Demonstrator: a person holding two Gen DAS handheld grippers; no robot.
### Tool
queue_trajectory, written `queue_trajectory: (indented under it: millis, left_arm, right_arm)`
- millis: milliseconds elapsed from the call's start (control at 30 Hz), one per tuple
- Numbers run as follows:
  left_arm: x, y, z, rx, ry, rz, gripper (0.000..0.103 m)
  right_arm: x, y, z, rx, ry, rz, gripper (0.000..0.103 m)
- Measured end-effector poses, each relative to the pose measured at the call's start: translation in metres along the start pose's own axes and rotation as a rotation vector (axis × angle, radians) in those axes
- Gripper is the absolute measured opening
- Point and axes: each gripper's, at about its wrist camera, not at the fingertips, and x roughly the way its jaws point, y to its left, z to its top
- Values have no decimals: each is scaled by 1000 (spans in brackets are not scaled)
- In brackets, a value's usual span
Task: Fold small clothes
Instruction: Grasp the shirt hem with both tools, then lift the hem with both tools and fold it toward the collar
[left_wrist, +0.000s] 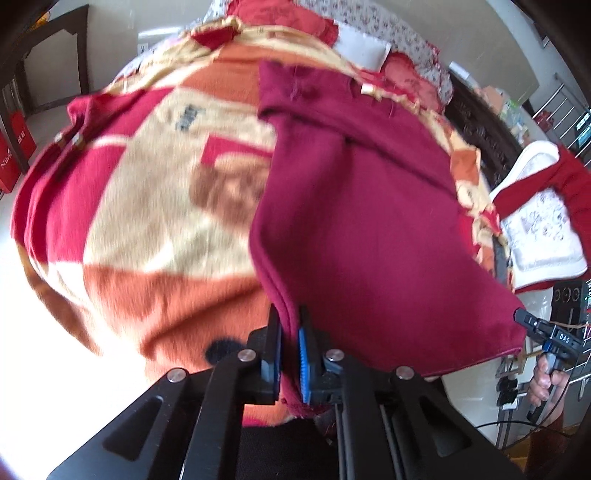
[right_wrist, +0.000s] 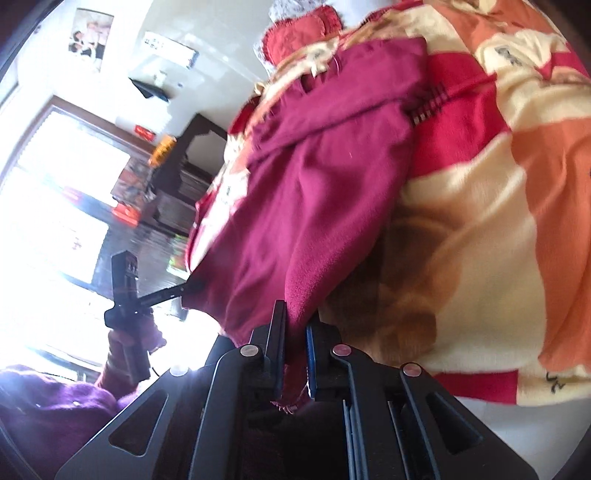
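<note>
A dark maroon knitted garment (left_wrist: 362, 206) hung stretched between the two grippers, spreading ahead of both over a fleece blanket patterned in cream, orange and red (left_wrist: 147, 206). Beyond it lay red cushions (left_wrist: 406, 70), pale walls and a bright window (right_wrist: 55, 177). The left gripper (left_wrist: 290, 332) was clamped tight on one hem corner, the right gripper (right_wrist: 295, 332) pinching the other.

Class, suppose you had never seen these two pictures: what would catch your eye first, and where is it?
The dark red garment fills the middle of both views, stretched between the left gripper and the right gripper, each clamped on a near corner. Beneath it lies a bright blanket in orange, cream and red blocks, covering the bed.
</note>
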Motion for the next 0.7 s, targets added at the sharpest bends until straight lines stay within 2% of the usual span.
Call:
queue_trajectory:
  millis: [267,467,600,700]
  left_arm:
    - [-15,-8,33,-22,-116,-27,8]
    - [-19,-20,61,-30,-217,5,8]
    - [-17,-24,77,-31,-256,18,8]
    - [-15,-23,89,-48,-270,18,8]
  right_arm:
    - [-20,14,38,-46,-117,2,0]
    - [-30,17,65,-73,-220,-50,0]
    - [-32,15,80,-56,-299,-72,0]
    - [-32,8,89,-13,-351,-55,0]
